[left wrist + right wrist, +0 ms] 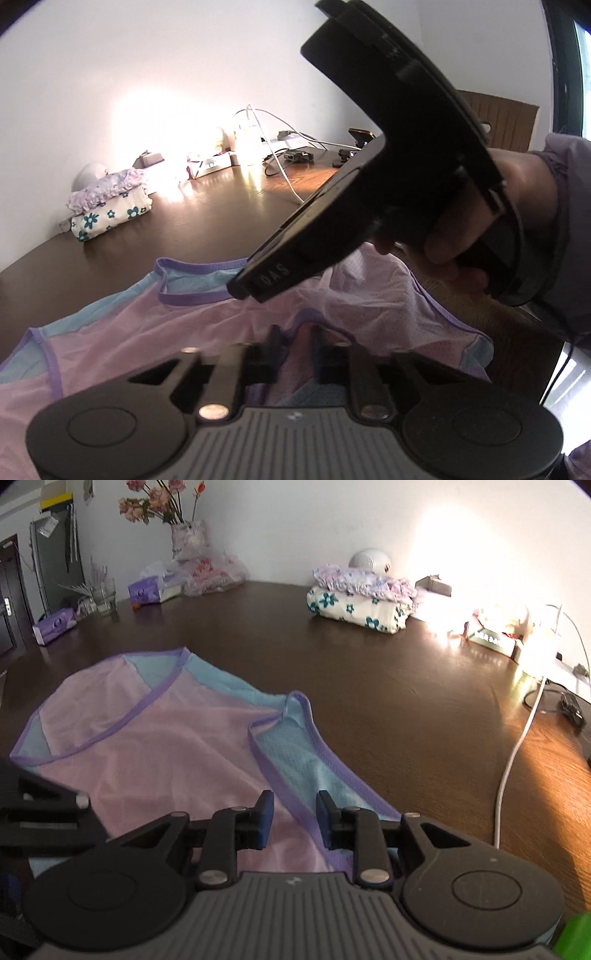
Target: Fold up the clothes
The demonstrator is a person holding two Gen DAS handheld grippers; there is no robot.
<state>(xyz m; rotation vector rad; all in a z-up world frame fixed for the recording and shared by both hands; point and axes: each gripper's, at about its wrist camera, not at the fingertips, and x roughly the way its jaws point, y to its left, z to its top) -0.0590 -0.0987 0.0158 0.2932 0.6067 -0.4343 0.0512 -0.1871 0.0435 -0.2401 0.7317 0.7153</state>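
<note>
**Pink top under both grippers**

The left gripper (293,341) sits low over the top (155,332), a pink mesh garment with blue panels and purple trim spread on the dark table (207,218). Its fingers stand a little apart with pink cloth showing between them; whether they pinch the cloth cannot be told. In the left wrist view, the right gripper's tips hang above a raised fold of the top, held by a hand (480,221). The right gripper (294,818) is released, its blue pads (266,819) apart, straddling the purple trim at the top's near edge. Farther right, well apart by the wall, lies a folded pile (360,600).
</note>
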